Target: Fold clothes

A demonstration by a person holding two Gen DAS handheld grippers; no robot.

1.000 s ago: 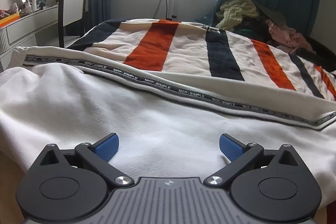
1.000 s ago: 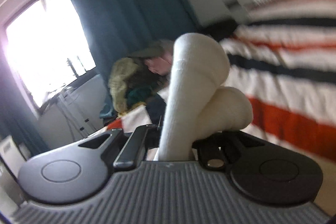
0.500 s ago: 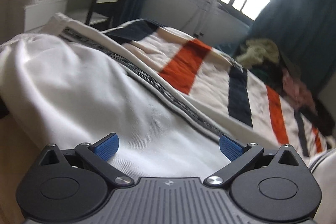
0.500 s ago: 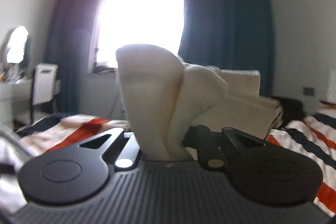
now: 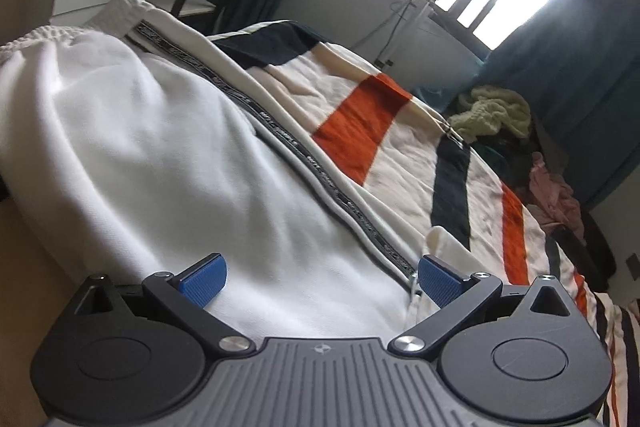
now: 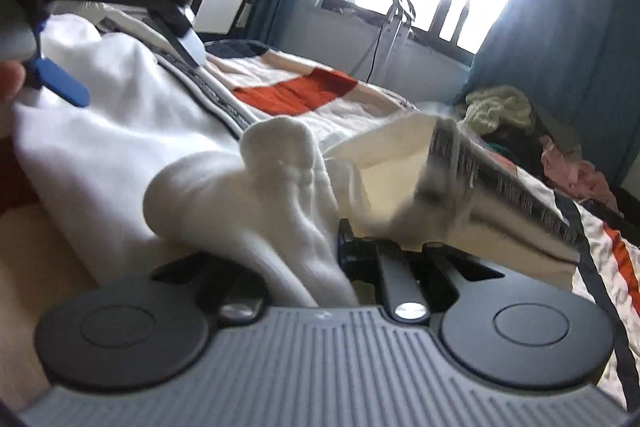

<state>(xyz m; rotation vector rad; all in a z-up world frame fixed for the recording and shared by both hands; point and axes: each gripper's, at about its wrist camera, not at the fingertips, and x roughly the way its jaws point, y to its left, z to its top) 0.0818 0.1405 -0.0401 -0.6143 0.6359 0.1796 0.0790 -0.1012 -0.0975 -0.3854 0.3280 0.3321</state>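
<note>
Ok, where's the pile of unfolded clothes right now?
The clothes pile sits at the bed's far right corner in both wrist views, below the blue curtain, beyond the striped blanket.

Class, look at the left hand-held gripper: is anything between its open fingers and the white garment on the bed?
Nothing visible does. The left hand-held gripper is open directly over the white garment, with only bare fabric between its blue pads.

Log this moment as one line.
left gripper: open over trousers | right gripper: shut on trousers' cuff | bed
</note>
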